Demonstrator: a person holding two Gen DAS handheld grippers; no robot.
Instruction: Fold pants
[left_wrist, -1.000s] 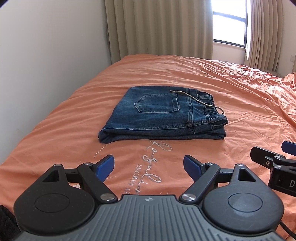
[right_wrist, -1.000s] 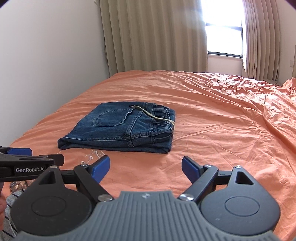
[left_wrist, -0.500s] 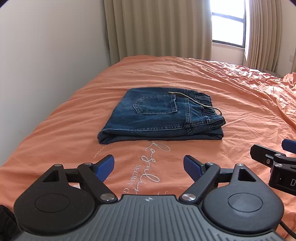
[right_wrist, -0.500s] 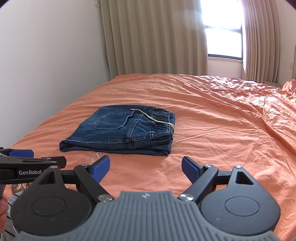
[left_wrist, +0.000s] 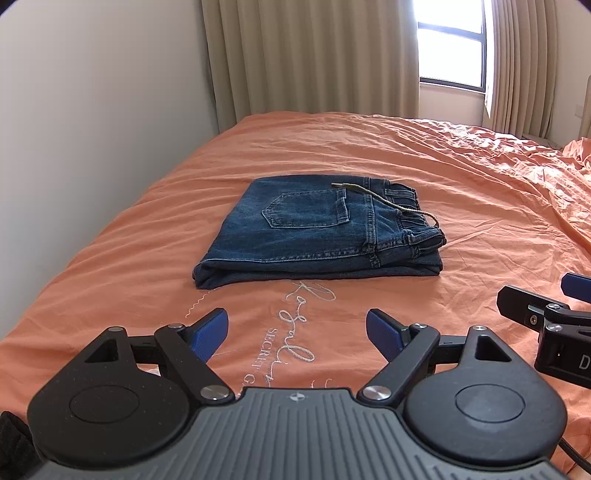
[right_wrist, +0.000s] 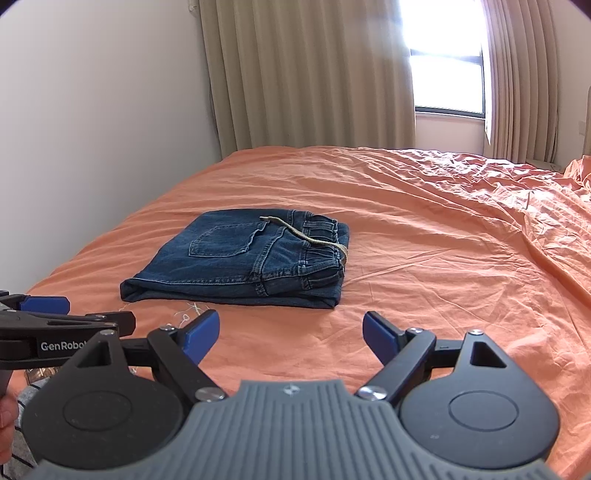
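Dark blue denim pants (left_wrist: 317, 232) lie folded into a compact rectangular stack on the orange bedsheet (left_wrist: 461, 177), toward the left half of the bed and well in from its near edge. Back pocket (left_wrist: 306, 209) faces up; elastic waistband (left_wrist: 417, 218) gathered at the right end of the stack, folded edge at the left end. A tan drawstring cord (left_wrist: 384, 201) trails loose across the top from near the pocket to the waistband. Just near of the stack, pale embroidered script lettering (left_wrist: 295, 332) is stitched into the sheet. Left gripper (left_wrist: 297, 330), black with blue finger pads (left_wrist: 210, 332), hangs near of the pants above the lettering, jaws spread wide, nothing between them, not touching the denim. Right gripper (right_wrist: 291, 332), same build, sits off to the right at about the same nearness, jaws likewise wide apart and holding nothing; its pads (right_wrist: 380, 336) are clear of the cloth. Each gripper shows at the edge of the other's view: the two are side by side, apart. Sheet rumpled with heavy creases on the far right side. White wall (right_wrist: 92, 129) runs along the left of the bed; beige pleated curtains (right_wrist: 314, 74) at the far end, a bright window (right_wrist: 447, 77) showing between them on the right.
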